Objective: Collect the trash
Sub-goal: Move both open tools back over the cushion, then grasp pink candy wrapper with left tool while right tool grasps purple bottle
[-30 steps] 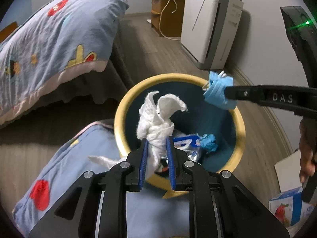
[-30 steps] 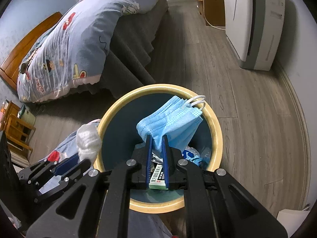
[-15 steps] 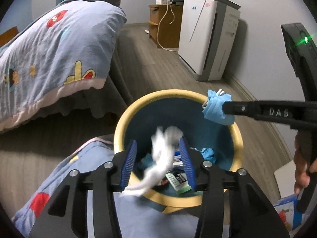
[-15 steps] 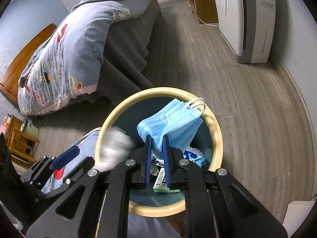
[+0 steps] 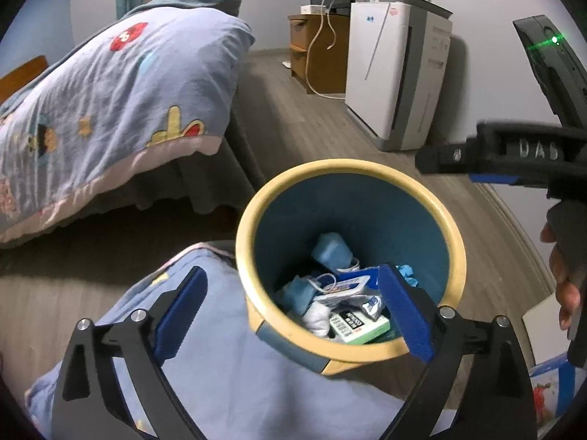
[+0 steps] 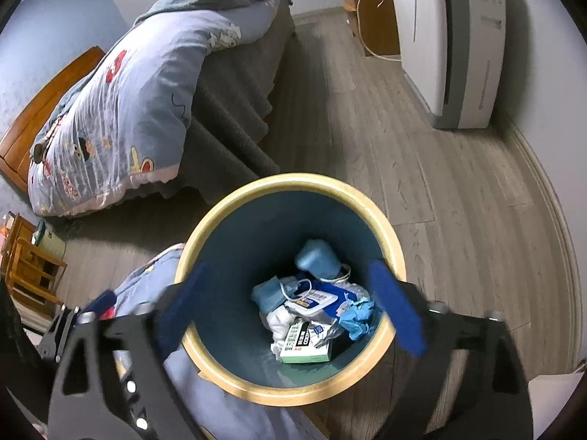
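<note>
— So where did both claws stand?

— Wide apart, each of them. The left gripper gaped over the near rim of the yellow-rimmed trash bin, holding nothing. The right gripper was spread just as far above the bin's mouth, also empty, its fingers blurred.

— And the trash?

— Down at the bottom of the bin: a blue face mask, a white tissue wad, a green-and-white carton and a wet-wipes pack, all heaped together. The bin stood on the wooden floor, touching a blue quilt near the bed.
</note>
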Demonstrator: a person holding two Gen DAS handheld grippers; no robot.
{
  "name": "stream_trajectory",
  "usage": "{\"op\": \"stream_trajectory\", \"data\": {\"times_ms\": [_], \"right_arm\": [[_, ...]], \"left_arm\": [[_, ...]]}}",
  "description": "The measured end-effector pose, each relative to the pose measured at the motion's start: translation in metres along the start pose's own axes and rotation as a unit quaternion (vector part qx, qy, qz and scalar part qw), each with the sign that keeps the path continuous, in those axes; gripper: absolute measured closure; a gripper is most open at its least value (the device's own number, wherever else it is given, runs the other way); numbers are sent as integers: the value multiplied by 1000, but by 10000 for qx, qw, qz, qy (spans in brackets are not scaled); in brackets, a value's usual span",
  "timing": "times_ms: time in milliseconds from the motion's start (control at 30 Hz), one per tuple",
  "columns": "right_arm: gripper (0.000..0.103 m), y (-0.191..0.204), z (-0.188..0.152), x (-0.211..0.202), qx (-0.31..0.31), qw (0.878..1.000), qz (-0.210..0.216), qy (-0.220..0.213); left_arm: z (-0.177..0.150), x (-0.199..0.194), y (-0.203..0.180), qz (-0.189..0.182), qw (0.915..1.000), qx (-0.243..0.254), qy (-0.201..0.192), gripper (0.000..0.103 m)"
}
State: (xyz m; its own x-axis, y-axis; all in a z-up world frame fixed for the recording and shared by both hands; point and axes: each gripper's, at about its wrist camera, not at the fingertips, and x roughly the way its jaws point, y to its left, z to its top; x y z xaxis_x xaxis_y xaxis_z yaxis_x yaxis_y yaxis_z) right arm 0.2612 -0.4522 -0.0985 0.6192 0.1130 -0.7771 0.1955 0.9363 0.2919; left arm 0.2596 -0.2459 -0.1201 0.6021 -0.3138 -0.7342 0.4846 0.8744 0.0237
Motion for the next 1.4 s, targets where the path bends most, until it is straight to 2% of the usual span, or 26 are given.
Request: {"op": "stream_trajectory", "data": {"times_ms": [167,333,600,767,1033,1200,1300,1400], "right_arm": [[6,8,0,-6,-6,10000,-34,-36],[6,30,-11,-15,-451,9988,-175,-20],[6,64,-31,-47,-474,9986,210,-68],[6,89,-51,-69,-359,9977,582,-33],[6,128,-89,-81,-843,9955,416,76],[6,148,-118,-82,-1044,9934,404,246],[6,160,-132,-81,-1264,9911,304,302],[6,168,-144,-77,-1383,9894,239,386]], "left_arm": [[-9,-17,5,100,9999,10,-2,8],[-19,-49,19,165,9998,-137,-52,8],[-42,-110,45,454,9986,-249,-97,8],[-69,-158,65,529,9970,-554,-95,7],[-123,-223,93,941,9927,-752,-116,7],[-158,-237,122,1255,9851,-1177,-5,7],[-175,-239,138,1314,9809,-1432,58,7],[-192,-234,150,1463,9777,-1479,287,7]]}}
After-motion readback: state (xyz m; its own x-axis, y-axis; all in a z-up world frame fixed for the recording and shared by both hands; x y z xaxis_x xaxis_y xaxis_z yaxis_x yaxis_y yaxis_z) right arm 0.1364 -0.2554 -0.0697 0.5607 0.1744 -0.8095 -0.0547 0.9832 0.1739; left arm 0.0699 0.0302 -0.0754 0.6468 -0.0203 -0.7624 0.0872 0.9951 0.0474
